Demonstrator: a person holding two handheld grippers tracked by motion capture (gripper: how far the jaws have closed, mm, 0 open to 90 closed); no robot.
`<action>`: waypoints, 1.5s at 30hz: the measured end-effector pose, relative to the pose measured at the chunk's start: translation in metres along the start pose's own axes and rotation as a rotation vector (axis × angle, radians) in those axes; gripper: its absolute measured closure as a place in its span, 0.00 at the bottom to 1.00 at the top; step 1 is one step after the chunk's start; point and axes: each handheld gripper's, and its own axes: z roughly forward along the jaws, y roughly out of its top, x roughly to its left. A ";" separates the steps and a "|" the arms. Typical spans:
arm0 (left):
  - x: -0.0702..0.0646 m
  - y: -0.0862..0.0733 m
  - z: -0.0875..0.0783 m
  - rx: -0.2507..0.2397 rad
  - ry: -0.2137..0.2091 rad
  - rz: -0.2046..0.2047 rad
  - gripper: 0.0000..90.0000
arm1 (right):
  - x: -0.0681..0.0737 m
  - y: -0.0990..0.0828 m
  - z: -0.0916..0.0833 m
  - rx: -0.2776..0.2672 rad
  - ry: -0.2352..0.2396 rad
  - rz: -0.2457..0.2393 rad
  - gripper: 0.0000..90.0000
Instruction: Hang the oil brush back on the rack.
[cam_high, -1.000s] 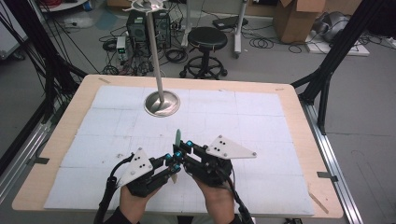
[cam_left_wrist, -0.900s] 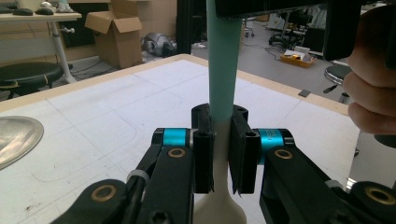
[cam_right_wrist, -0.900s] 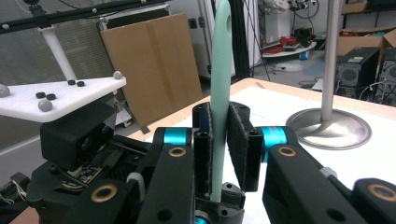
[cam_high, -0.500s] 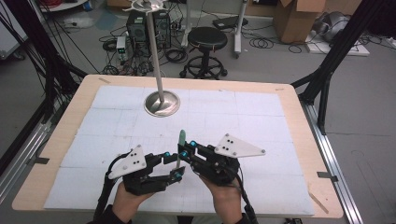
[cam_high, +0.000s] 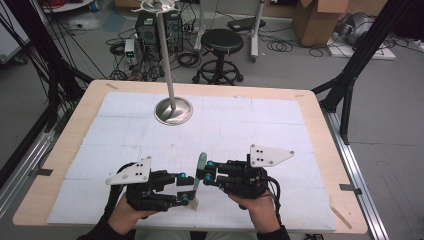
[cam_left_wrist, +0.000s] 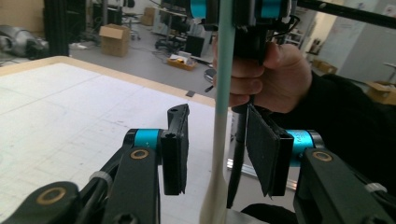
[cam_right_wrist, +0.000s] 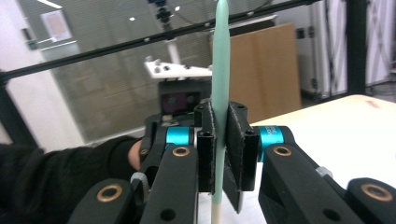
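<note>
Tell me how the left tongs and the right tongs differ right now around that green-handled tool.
The right tongs are shut on the green-handled tool, pads pressing its handle; the left tongs stand open, their jaws having just been closing, the tool's pale lower part between them untouched. The right tongs grip higher up the tool, the left sit near its bottom end. Both point toward each other.

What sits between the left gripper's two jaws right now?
The pale green spatula stands upright between the left gripper jaws with a gap on each side, in the left gripper view. The right gripper clamps its handle.

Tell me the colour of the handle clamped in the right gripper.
Pale mint green handle, turning cream lower down; clearest in the right gripper view.
</note>
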 end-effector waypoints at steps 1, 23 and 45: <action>0.000 0.000 0.000 0.001 -0.010 -0.001 0.69 | 0.000 0.000 0.001 0.002 0.013 -0.011 0.91; -0.005 0.002 0.002 0.016 -0.071 0.045 0.93 | 0.002 -0.004 0.010 0.048 0.112 -0.022 0.90; 0.043 0.044 -0.018 -0.045 0.229 0.018 0.93 | 0.012 -0.017 -0.086 0.101 -0.634 -0.189 0.18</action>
